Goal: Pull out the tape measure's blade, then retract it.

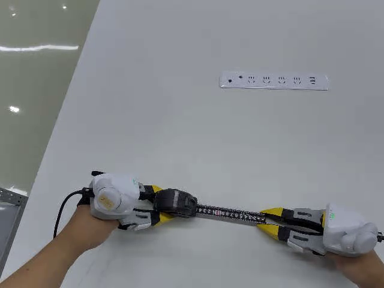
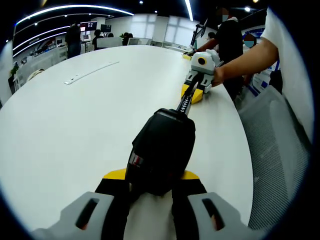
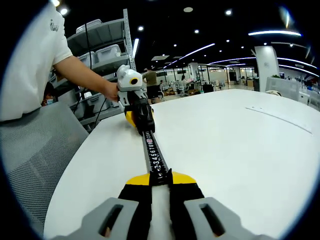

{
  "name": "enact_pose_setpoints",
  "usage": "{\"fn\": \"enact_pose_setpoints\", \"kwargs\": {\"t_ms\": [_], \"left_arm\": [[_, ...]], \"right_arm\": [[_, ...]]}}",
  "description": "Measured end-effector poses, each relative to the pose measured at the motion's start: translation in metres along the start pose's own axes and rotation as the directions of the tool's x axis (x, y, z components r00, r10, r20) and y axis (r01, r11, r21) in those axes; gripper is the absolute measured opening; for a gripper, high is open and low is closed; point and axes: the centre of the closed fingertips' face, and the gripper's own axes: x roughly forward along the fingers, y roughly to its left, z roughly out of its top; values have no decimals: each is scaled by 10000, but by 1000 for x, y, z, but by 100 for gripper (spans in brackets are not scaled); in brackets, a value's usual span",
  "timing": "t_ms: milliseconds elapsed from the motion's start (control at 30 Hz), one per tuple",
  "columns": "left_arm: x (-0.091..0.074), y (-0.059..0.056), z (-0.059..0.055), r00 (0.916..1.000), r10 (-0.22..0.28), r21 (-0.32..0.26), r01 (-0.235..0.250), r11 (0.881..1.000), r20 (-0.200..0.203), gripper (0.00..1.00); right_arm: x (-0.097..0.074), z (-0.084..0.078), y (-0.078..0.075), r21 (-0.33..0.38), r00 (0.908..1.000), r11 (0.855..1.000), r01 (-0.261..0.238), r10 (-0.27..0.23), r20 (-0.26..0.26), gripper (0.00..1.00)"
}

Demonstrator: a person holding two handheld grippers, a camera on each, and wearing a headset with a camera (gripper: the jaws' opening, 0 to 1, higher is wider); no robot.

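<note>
Running straight from the case (image 1: 177, 202) clamped in the left gripper (image 1: 160, 204), the blade (image 1: 231, 212) ends pinched in the right gripper (image 1: 265, 219).

Tape measure case (image 2: 162, 150) — matt black plastic (rubbery look); blade (image 3: 152, 152) smooth, printed; table (image 1: 180, 120) — smooth, white, satin.

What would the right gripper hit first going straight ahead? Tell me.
Likely the tape measure case, held in the left gripper; the right gripper, shut on the blade, points along it toward the case.
</note>
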Motion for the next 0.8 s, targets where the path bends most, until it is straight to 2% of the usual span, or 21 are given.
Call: {"fn": "enact_pose_setpoints", "kwargs": {"t_ms": [800], "left_arm": [[0,0,0,10000,14,35,-13,10000,-31,29]], "right_arm": [[-21,-6,-2,249,9997,9994,231,-231,-11,10]]}}
